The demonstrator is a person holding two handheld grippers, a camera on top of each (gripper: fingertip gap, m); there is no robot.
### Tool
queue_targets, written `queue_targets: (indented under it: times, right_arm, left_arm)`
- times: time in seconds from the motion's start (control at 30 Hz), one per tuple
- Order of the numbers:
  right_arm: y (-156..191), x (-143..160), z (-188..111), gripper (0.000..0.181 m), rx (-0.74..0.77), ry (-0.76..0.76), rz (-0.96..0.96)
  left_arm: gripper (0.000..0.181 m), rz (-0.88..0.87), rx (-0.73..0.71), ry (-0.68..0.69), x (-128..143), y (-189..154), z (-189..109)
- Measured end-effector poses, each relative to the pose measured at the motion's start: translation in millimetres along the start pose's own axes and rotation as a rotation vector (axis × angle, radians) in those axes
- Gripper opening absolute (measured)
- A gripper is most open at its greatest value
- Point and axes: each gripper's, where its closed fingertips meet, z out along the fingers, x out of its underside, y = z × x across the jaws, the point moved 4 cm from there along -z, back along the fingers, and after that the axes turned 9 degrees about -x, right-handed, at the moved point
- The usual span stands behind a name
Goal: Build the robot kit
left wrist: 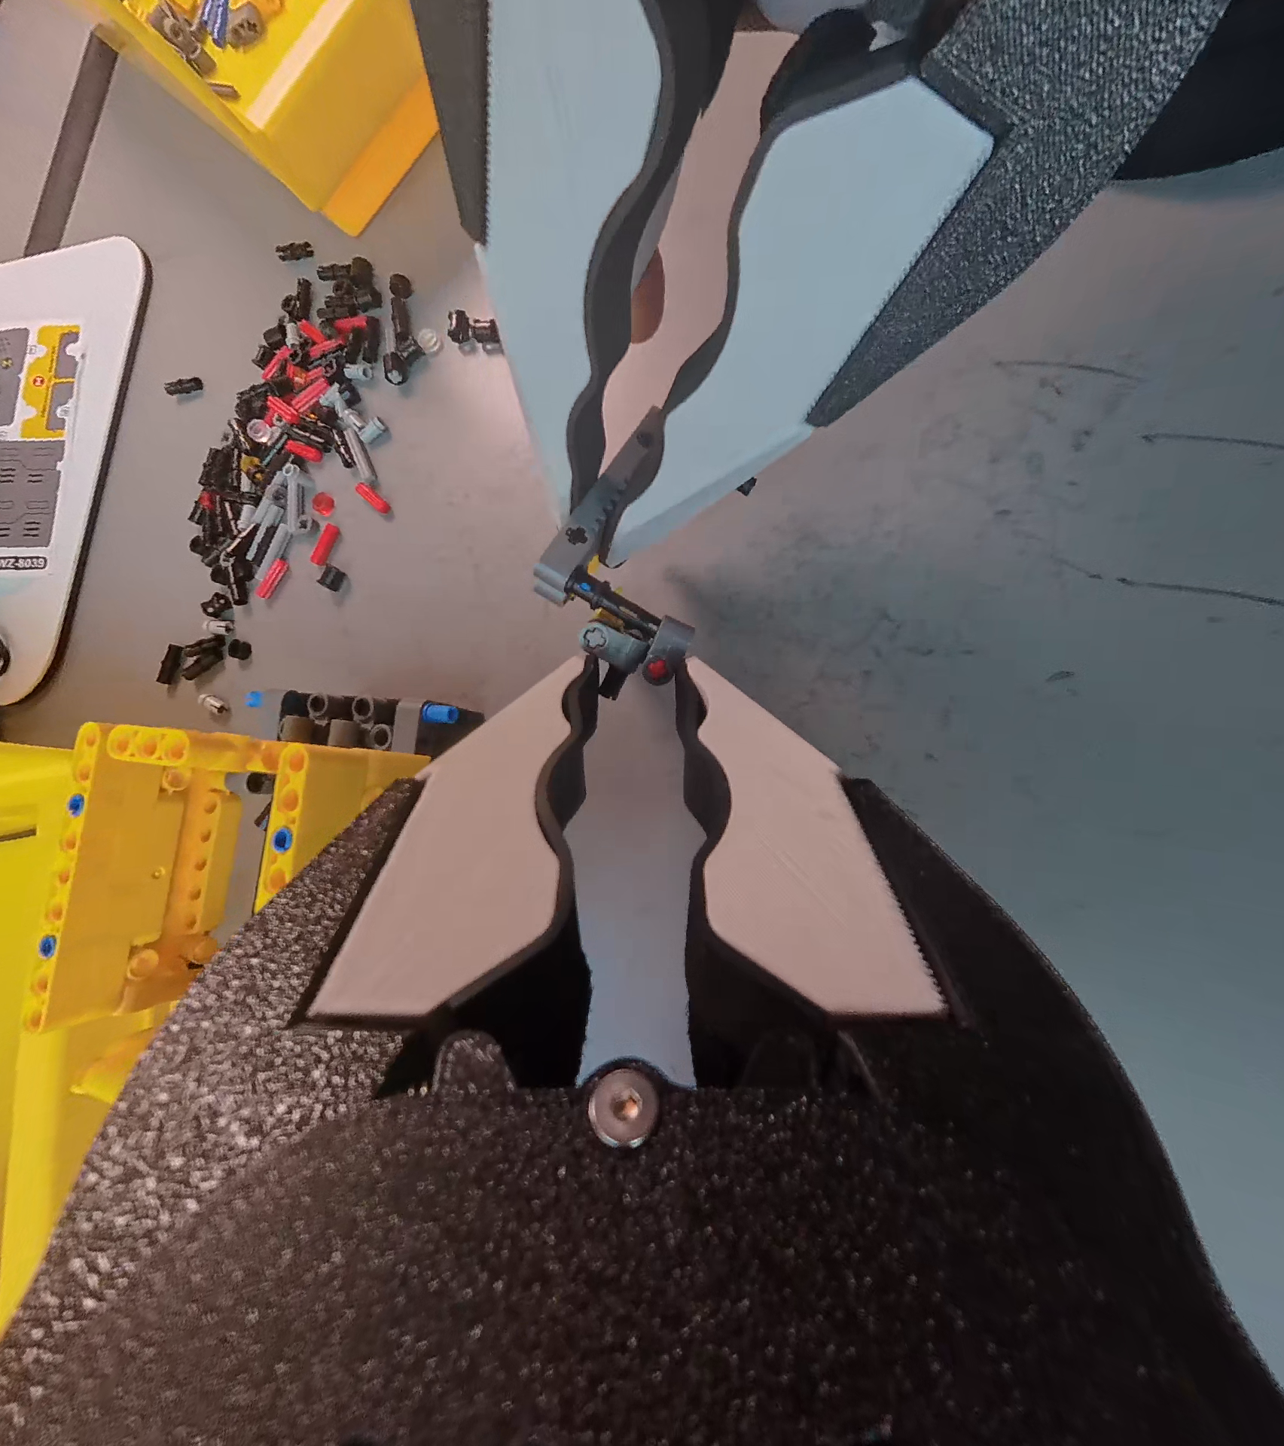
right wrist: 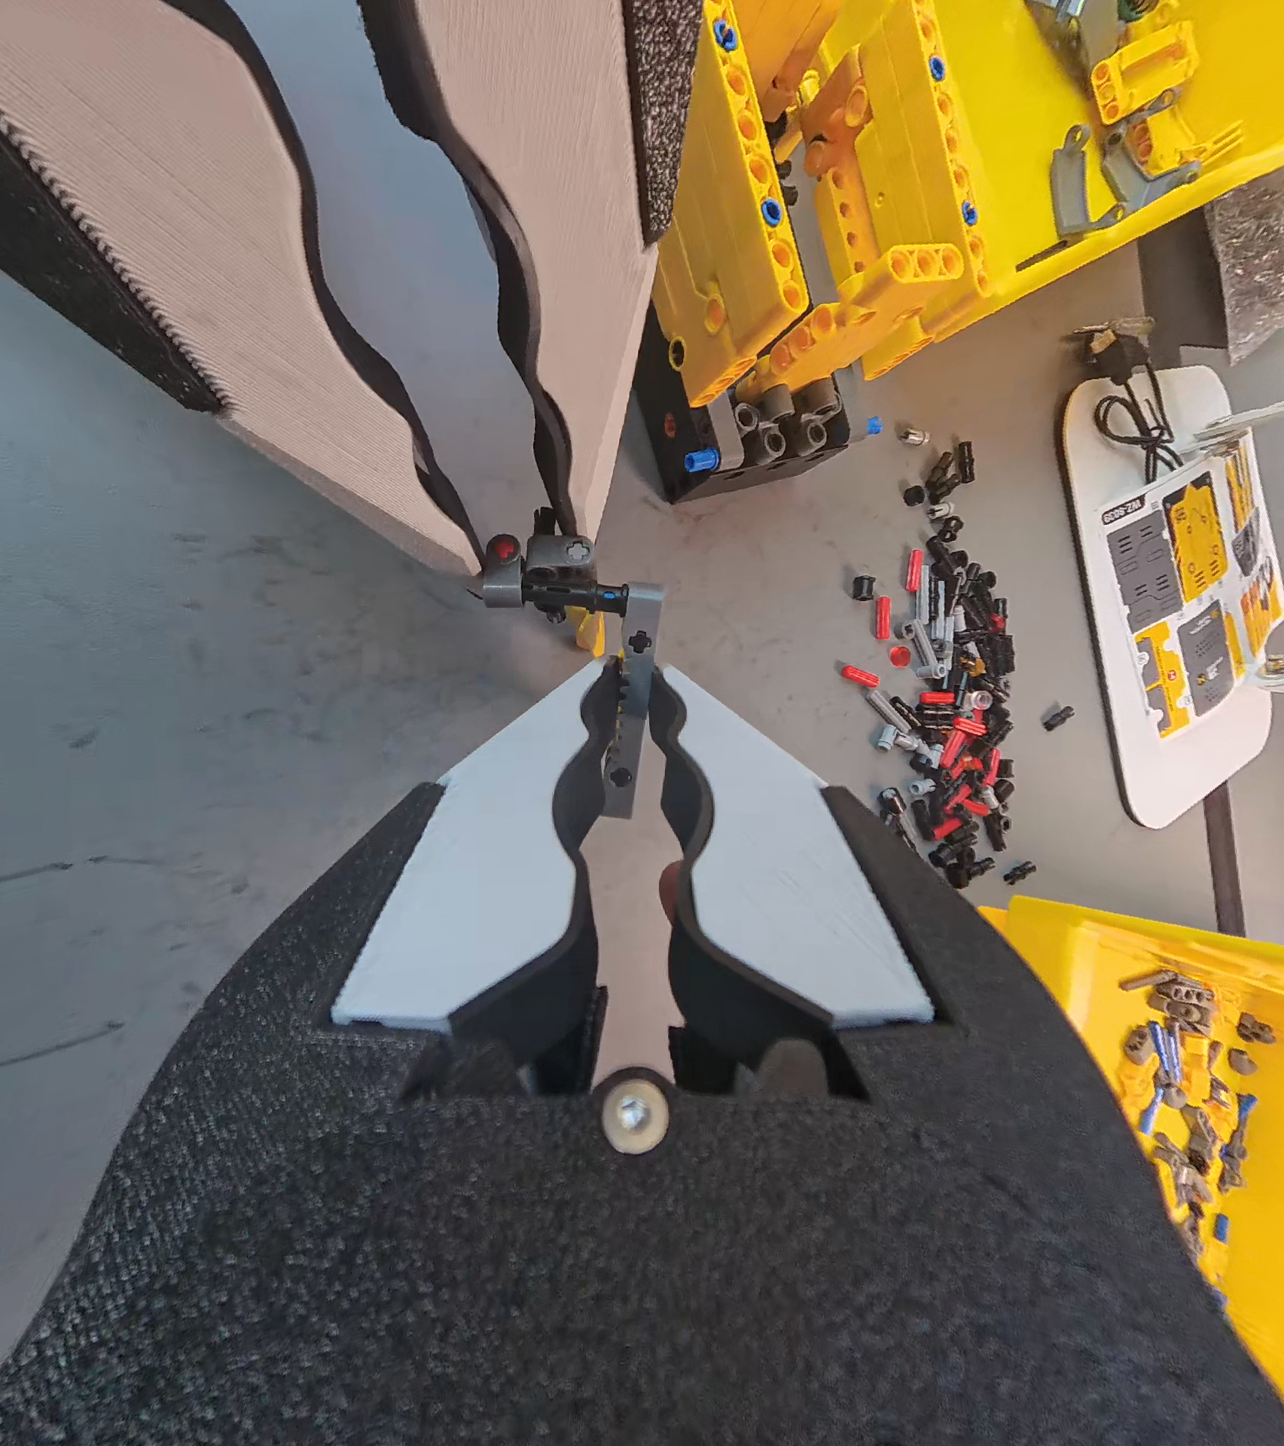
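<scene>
My left gripper [left wrist: 634,665], with pinkish fingers, is shut on a small grey connector piece [left wrist: 611,643] with a red pin end [left wrist: 656,670]. My right gripper [right wrist: 629,674], with pale blue fingers, is shut on a grey toothed beam [right wrist: 634,704]. A black axle [left wrist: 615,602] with a blue mark joins the connector to the beam's end. The two grippers meet tip to tip just above the grey table. The right gripper also shows in the left wrist view [left wrist: 595,540]. The left gripper also shows in the right wrist view [right wrist: 537,548]. A small yellow part [right wrist: 591,632] hangs under the joint.
A pile of loose black, red and grey pins [left wrist: 294,454] lies on the table. A yellow brick-built model [left wrist: 153,861] on a black-grey base [right wrist: 764,438] stands close by. A white board with a sticker sheet [right wrist: 1186,595] and yellow bins [right wrist: 1210,1095] are near. Both grippers' tips are close together, under 4 cm apart.
</scene>
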Motion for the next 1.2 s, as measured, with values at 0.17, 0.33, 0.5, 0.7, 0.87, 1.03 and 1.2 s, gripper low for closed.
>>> queue_targets:
  times: [0.17, 0.33, 0.5, 0.7, 0.87, 1.03, 1.2]
  right_arm:
    - [-0.1, 0.7, -0.3, 0.005, 0.029, 0.027, -0.067]
    - [3.9, 3.8, 2.4, 0.007, 0.021, 0.054, -0.143]
    - [-3.1, -11.2, -4.4, 0.005, 0.130, -0.021, -0.208]
    - [-2.9, -2.7, -1.6, 0.005, 0.053, -0.013, -0.171]
    - [-0.9, -2.8, 3.6, 0.004, 0.066, 0.030, -0.190]
    - [-2.1, -2.3, 1.4, 0.004, 0.075, 0.006, -0.171]
    - [-6.0, -0.9, -1.9, 0.005, 0.088, -0.069, -0.125]
  left_arm:
    - [0.017, -0.029, 0.023, 0.012, -0.6, -0.2, 2.3]
    - [0.016, -0.015, 0.018, 0.014, 1.3, 1.5, 3.2]
    - [0.016, 0.041, 0.013, 0.009, -4.8, -5.9, 3.9]
    - [0.017, -0.057, 0.057, -0.022, -4.5, -2.3, 1.1]
    - [0.016, -0.006, 0.019, 0.006, -2.0, -5.4, 4.8]
    - [0.016, -0.007, -0.006, -0.048, -3.6, -3.6, 2.5]
    - [0.015, -0.050, -0.006, -0.116, -6.5, 1.0, -0.1]
